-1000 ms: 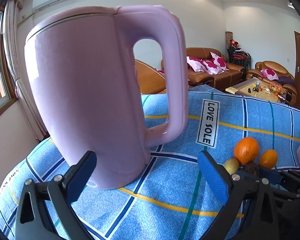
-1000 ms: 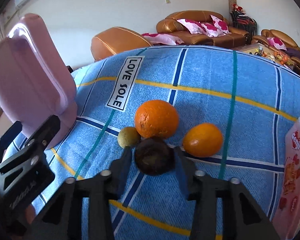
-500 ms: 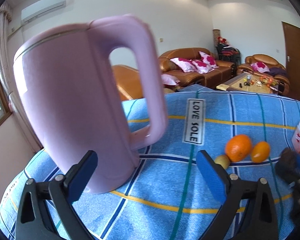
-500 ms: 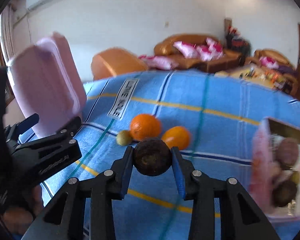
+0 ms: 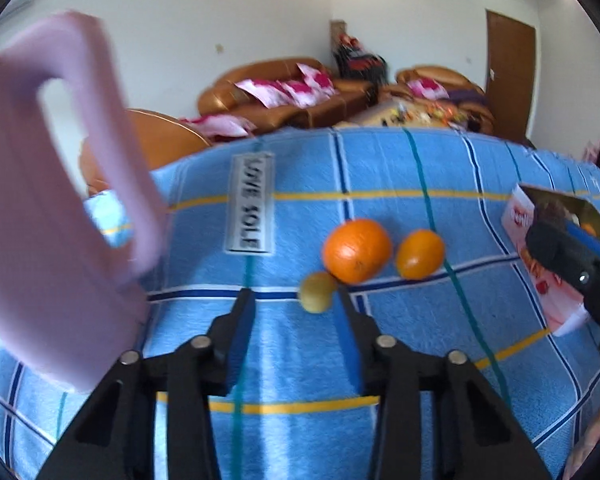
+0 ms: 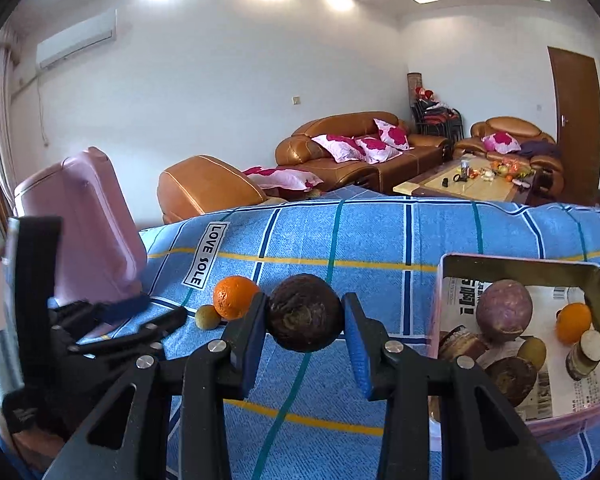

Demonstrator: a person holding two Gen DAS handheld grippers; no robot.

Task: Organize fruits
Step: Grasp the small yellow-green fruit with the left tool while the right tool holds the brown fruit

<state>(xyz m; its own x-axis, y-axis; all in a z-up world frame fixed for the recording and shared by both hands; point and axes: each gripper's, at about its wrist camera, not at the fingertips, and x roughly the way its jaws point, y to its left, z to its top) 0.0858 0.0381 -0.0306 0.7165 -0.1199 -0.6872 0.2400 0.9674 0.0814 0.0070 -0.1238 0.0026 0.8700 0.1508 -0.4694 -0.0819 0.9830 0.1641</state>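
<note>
While the blue striped cloth [image 6: 380, 240] lies bare between the fruit and its far edge, the near part is crowded: a pink kettle [image 6: 88, 232] at the left, an open pink box [image 6: 440, 304] at the right. The right claw [image 6: 305, 322] pinches a round, rough, dark brown fruit [image 6: 305, 313] between its blue pads, held above the cloth just left of the box. The left claw [image 5: 296, 300] has just been closing; its jaws stand narrow with nothing between them, the small green fruit [image 5: 317, 292] just beyond the tips. Beside it lie a dimpled large orange [image 5: 357, 250] and a smooth small orange [image 5: 419, 253], near each other.
</note>
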